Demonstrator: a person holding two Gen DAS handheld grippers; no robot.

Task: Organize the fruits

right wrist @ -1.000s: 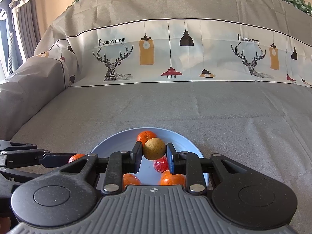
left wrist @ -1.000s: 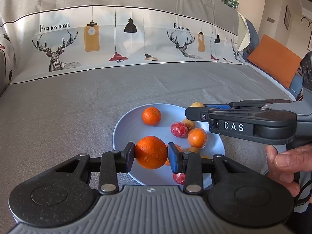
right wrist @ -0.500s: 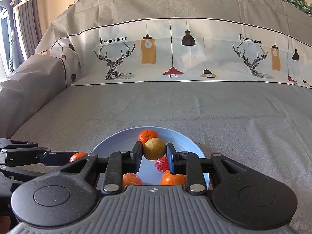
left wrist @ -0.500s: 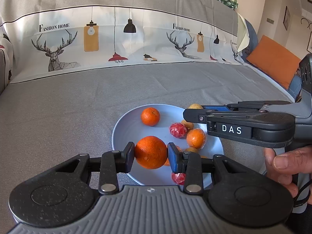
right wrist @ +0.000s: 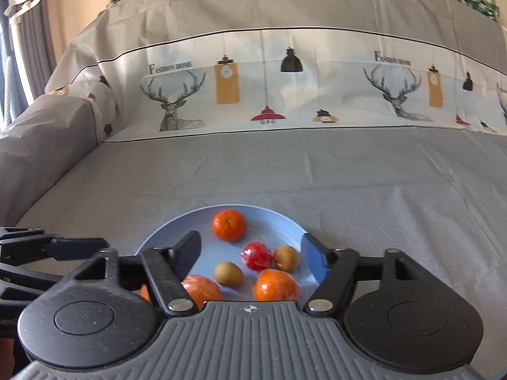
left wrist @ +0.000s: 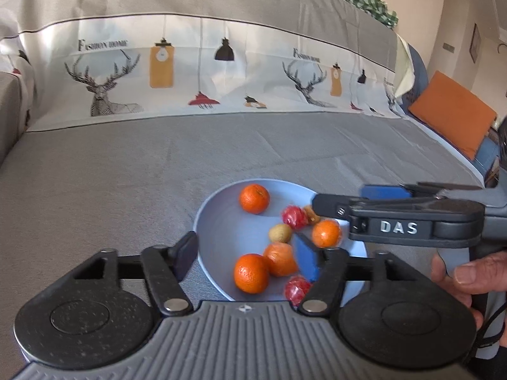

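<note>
A light blue plate (left wrist: 218, 221) lies on the grey sofa cover and holds several fruits. My left gripper (left wrist: 247, 253) is open above the plate's near edge; a big orange (left wrist: 251, 273) lies in the plate below it. My right gripper (right wrist: 252, 255) is open over the plate; a small brown fruit (right wrist: 228, 273) lies below it. It shows from the side in the left wrist view (left wrist: 380, 204). The plate (right wrist: 279, 218) also holds a mandarin (right wrist: 229, 225), a red wrapped fruit (right wrist: 257, 256), another brown fruit (right wrist: 286, 258) and wrapped oranges (right wrist: 276, 288).
The sofa backrest with a deer and lamp print (left wrist: 196, 76) rises behind the plate. An orange cushion (left wrist: 451, 112) lies at the far right. A covered armrest (right wrist: 41, 145) stands at the left. A hand (left wrist: 465, 280) holds the right gripper.
Both grippers opened. The left one dropped the big orange into the plate, the right one dropped the small brown fruit into the plate.
</note>
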